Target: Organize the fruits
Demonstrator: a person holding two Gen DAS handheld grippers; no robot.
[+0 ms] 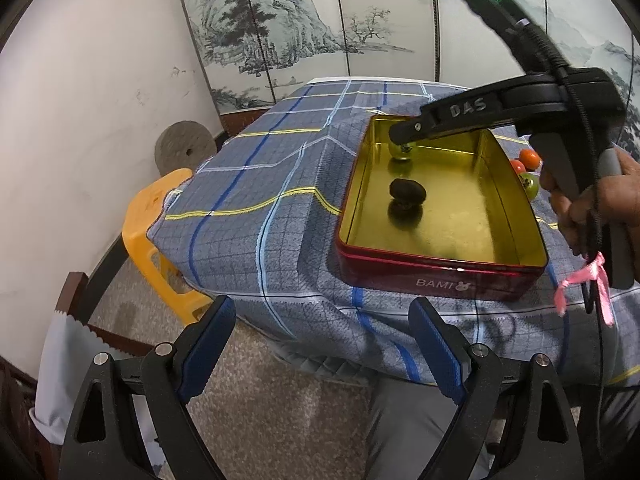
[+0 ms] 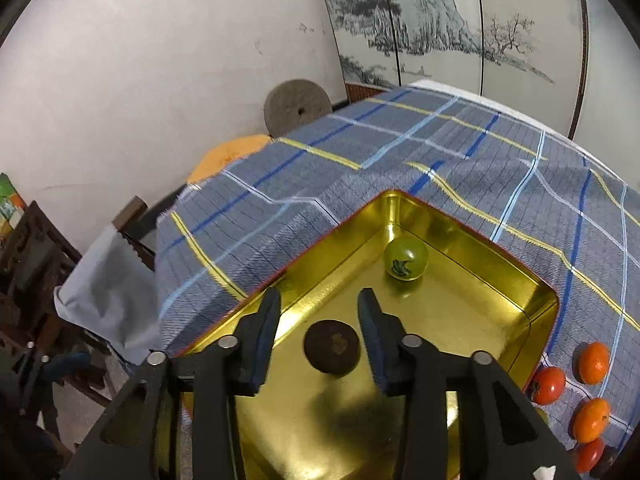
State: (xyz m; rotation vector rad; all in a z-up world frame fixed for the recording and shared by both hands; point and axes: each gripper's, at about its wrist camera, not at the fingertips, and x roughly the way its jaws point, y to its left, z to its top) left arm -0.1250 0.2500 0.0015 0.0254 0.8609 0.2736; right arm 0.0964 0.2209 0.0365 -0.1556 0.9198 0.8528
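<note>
Blue-padded fingers of the right gripper (image 2: 319, 340) fill the foreground of the right wrist view, spread apart with nothing clamped; a dark brown fruit (image 2: 331, 347) shows between them but sits on the floor of the gold-lined tin (image 2: 500, 336), clear of both pads. Farther in, a green fruit (image 2: 406, 259) rests near the tin's far corner. By my reading the sorting is only partly done: two fruits are in the tin, while several orange and red fruits (image 2: 548, 385) wait on the checked tablecloth (image 2: 360, 160) just beside its right wall. The left gripper (image 1: 322, 344) hangs off the table's near edge, its jaws wide and empty. From the left wrist view come the tin's red outer wall (image 1: 436, 280) with its lettering, the person's hand (image 1: 592, 200) on the right tool's handle, and a yellow stool (image 1: 152, 232) beside the table. Only the right wrist view shows the fuller cluster of waiting fruit; in the left one, most of it is hidden behind the tin and tool.
</note>
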